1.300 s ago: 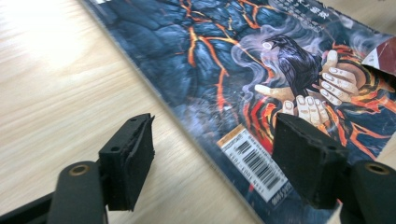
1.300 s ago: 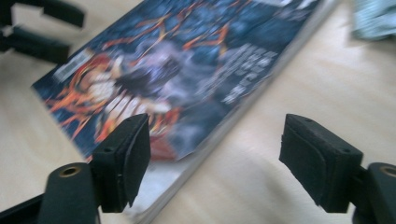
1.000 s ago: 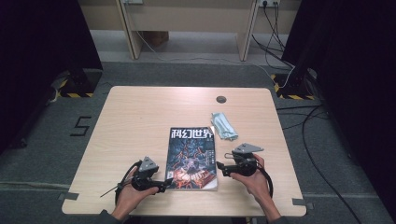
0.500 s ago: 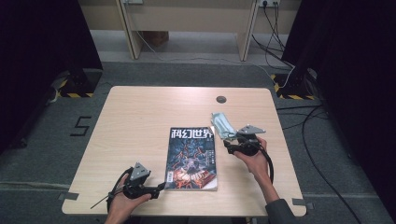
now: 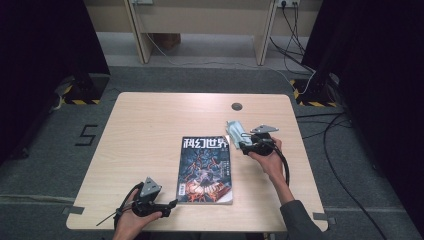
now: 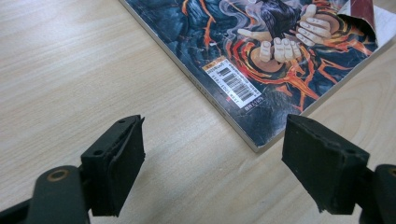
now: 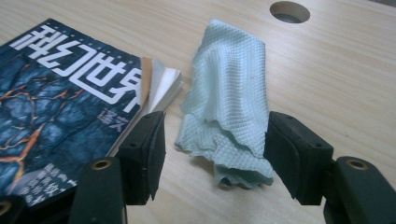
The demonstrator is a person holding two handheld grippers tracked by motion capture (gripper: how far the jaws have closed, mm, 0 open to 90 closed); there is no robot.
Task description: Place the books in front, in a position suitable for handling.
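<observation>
A magazine [image 5: 206, 170] with a dark cover and white characters lies flat near the table's front middle. A pale blue-green cloth [image 5: 233, 131] lies crumpled just beyond its far right corner. My right gripper [image 5: 242, 144] reaches over the cloth's near end. In the right gripper view the cloth [image 7: 231, 84] sits between the jaws, which have just been closing; the left pad still stands apart from it, beside the magazine's [image 7: 56, 93] corner. My left gripper [image 5: 171, 205] rests open at the magazine's near left corner [image 6: 261, 51], with bare table between its pads [image 6: 123, 154].
A round cable hole [image 5: 236, 106] sits in the wooden table [image 5: 145, 130] behind the cloth. The table's left half is bare wood. Dark curtains and cables stand on the floor around the table.
My right gripper has moved from the magazine's near right corner away to the cloth at the far right corner, and its jaws have narrowed. The left gripper has barely shifted.
</observation>
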